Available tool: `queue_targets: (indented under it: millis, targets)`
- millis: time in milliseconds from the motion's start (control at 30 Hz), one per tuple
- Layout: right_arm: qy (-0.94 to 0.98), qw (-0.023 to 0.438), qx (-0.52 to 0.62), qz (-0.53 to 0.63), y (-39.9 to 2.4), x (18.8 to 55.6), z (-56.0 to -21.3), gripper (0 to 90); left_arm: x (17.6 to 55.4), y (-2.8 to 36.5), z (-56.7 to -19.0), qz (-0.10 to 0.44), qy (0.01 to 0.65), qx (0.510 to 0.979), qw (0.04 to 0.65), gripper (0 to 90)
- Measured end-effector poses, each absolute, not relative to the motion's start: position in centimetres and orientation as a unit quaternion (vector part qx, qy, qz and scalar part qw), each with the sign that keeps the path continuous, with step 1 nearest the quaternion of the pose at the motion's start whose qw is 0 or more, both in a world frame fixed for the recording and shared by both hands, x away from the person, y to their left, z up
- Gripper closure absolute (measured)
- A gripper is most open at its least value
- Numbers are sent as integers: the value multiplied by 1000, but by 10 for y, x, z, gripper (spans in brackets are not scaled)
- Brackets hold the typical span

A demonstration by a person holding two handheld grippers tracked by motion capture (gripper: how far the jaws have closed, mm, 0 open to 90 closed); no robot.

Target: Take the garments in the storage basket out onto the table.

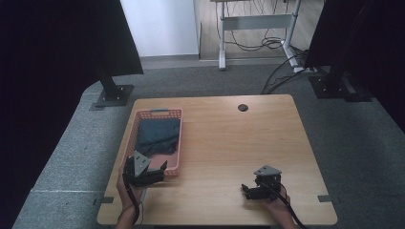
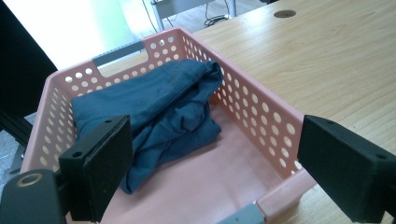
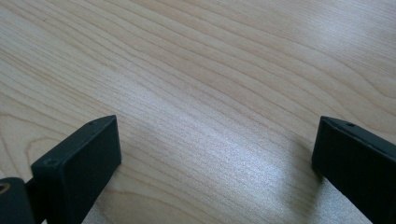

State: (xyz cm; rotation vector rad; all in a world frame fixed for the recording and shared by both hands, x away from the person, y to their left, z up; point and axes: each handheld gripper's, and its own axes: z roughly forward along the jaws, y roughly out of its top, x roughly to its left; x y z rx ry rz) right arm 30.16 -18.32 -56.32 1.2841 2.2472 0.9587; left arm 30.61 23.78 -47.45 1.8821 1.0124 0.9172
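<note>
A pink perforated basket [image 1: 175,143] stands on the left part of the wooden table [image 1: 229,143]. Inside it lies a crumpled dark blue cloth [image 1: 159,136], bunched toward the far end. My left gripper [image 1: 155,174] hovers at the basket's near end, jaws wide apart, holding nothing. In the left gripper view the basket [image 2: 261,109] and the cloth [image 2: 159,107] sit between and beyond its black fingers [image 2: 100,165]. My right gripper [image 1: 249,191] rests low over bare wood near the front right, open and empty; the right gripper view shows its fingers [image 3: 79,163] over the table [image 3: 210,84].
A round cable hole [image 1: 243,107] sits near the table's far edge. Grey carpet surrounds the table. Black stand bases [image 1: 113,95] flank the far corners, and a white desk frame with cables [image 1: 258,28] stands beyond.
</note>
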Motion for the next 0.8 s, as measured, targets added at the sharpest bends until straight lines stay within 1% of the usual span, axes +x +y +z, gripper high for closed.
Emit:
queue_targets:
  millis: [400,467,800]
  targets:
    - [800,189,455,341,-183,301,-563,9,320,237,-474,345,408,747,396,102]
    - [800,189,456,342,-183,301,-563,9,323,237,-475,346,408,751,388,101]
    - [800,189,455,342,-183,301,-563,9,336,235,-471,341,411,753,385,102]
